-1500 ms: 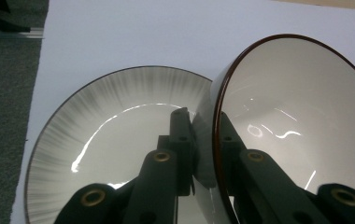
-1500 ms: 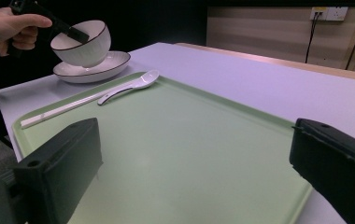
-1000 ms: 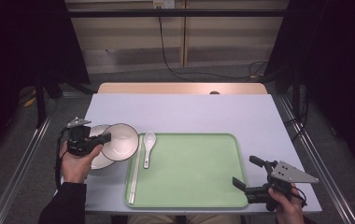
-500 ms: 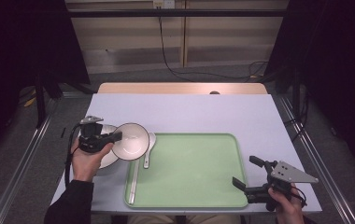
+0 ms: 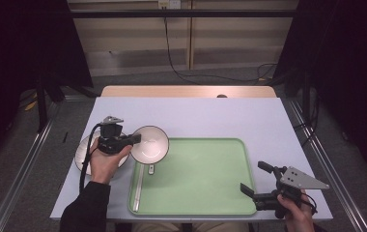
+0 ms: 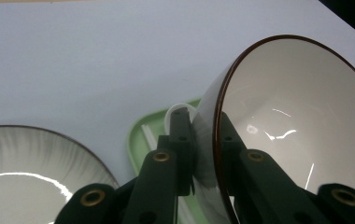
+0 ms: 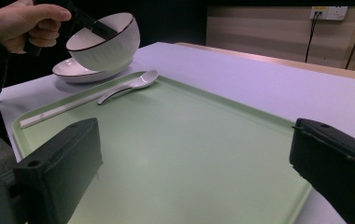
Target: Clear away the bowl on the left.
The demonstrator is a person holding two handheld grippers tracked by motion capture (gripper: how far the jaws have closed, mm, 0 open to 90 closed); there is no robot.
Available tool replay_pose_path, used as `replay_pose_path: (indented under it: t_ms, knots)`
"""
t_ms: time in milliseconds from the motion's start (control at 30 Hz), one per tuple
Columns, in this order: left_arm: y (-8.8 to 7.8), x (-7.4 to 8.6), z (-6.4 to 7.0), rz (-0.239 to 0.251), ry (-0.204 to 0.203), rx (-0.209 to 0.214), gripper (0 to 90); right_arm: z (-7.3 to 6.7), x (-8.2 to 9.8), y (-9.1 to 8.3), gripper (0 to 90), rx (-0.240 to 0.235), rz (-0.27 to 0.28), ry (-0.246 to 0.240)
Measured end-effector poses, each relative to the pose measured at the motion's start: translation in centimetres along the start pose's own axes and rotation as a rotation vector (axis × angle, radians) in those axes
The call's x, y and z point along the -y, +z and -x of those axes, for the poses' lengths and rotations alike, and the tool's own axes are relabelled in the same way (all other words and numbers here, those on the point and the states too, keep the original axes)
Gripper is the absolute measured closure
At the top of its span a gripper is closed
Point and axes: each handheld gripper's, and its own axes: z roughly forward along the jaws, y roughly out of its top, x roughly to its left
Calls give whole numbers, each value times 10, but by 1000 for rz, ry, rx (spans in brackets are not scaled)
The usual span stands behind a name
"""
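Left gripper (image 5: 134,140) clamps the bowl (image 5: 149,144) rim above the spoon (image 7: 129,86) and chopsticks (image 7: 63,108), plate (image 5: 82,153) beside; right gripper (image 5: 259,182) gapes empty over the tray (image 5: 205,179).

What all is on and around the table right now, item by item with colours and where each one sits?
Bowl: one, white with dark rim, lifted over the tray's left edge, clamped at its rim.
Plate: one, white with dark rim, on the table left of the tray.
Spoon: one, white, across the tray's left edge.
Chopsticks: white, along the tray's left side; count unclear.
Tray: one, pale green, table centre.
Table: one, light grey top.
Left claw: black, shut on the bowl.
Right claw: black, open, at the tray's right corner.
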Motion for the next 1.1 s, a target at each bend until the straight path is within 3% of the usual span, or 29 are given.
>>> replay_pose_path:
  t_ms: [367, 600, 833, 1100]
  knots:
    - [21, -11, 22, 5, 6, 51, 821, 0, 0, 0, 21, -1, 2, 1]
    - [36, -18, 37, -17, 29, 90, 821, 0, 0, 1, 21, -4, 2, 1]
    - [60, -22, 56, -28, 23, 138, 821, 0, 0, 0, 21, -7, 1, -3]
    - [74, -31, 66, -47, 20, 163, 821, -1, 0, 0, 21, -12, 2, -1]
